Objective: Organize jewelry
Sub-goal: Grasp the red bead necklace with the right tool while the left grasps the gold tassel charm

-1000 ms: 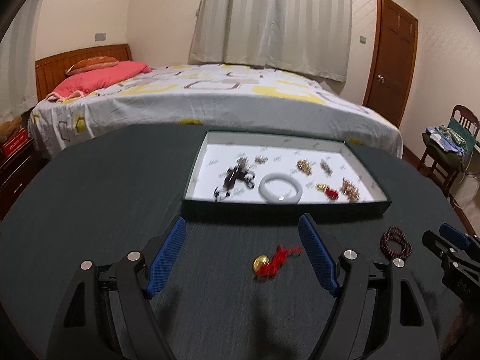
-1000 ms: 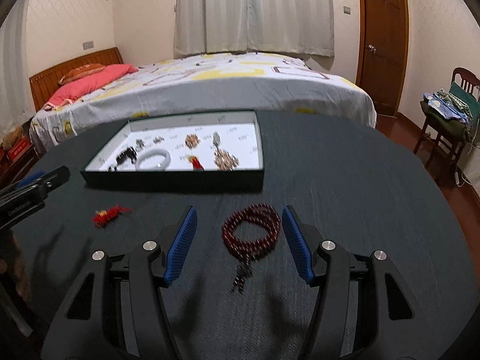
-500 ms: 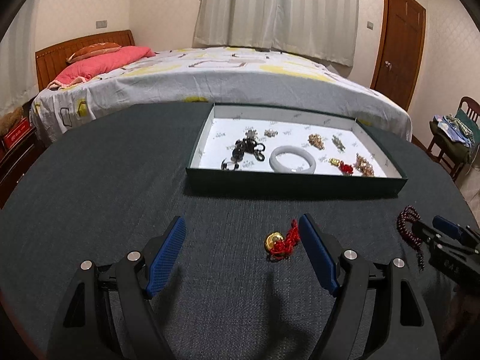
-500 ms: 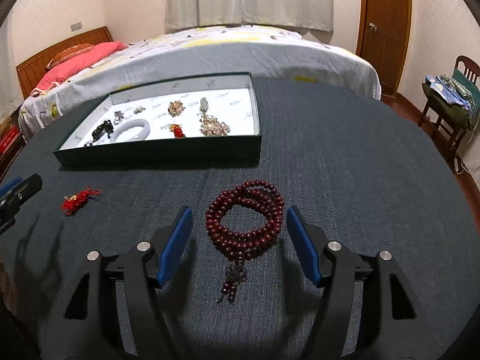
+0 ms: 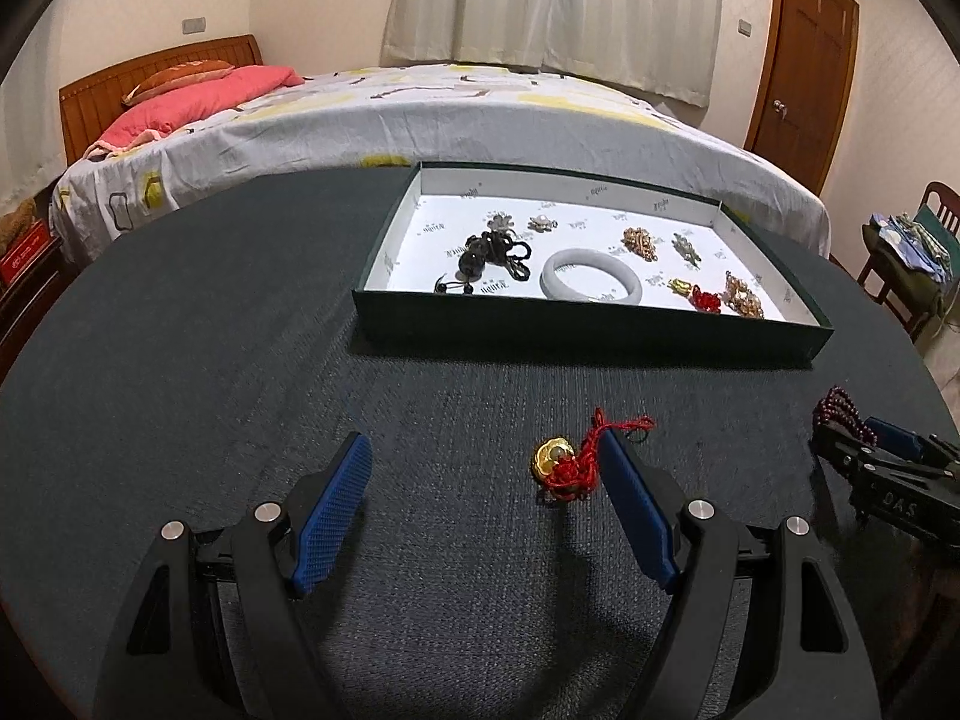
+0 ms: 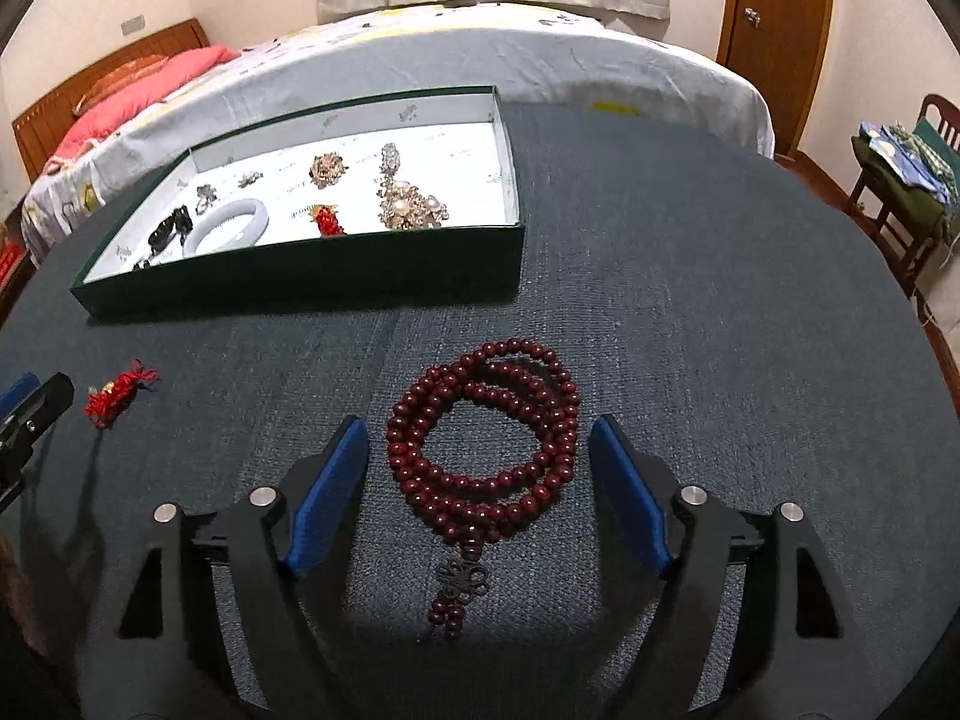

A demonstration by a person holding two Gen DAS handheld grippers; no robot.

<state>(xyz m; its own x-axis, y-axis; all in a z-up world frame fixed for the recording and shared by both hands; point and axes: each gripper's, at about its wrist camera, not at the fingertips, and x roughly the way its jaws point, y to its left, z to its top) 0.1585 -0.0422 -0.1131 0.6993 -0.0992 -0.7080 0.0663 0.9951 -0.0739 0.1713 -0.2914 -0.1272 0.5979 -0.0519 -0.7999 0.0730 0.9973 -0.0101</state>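
Both tongs wide open, empty: right tongs (image 6: 477, 450) straddle the bead strand (image 6: 485, 441) mid-desk before the tray (image 6: 300, 276), likely limp and rolling, best pinched across bunched coils; left tongs (image 5: 483, 474) flank the light, soft red-knotted gold charm (image 5: 564, 465).

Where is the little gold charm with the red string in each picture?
Left wrist view: the gold charm with red cord lies low and centre on the dark table, just inside the left gripper's right-hand finger.
Right wrist view: it sits at the far left edge, small, beside the other gripper's tip.
Shared landmark: the green jewelry tray, with its pale bangle, lies beyond the charm in both.
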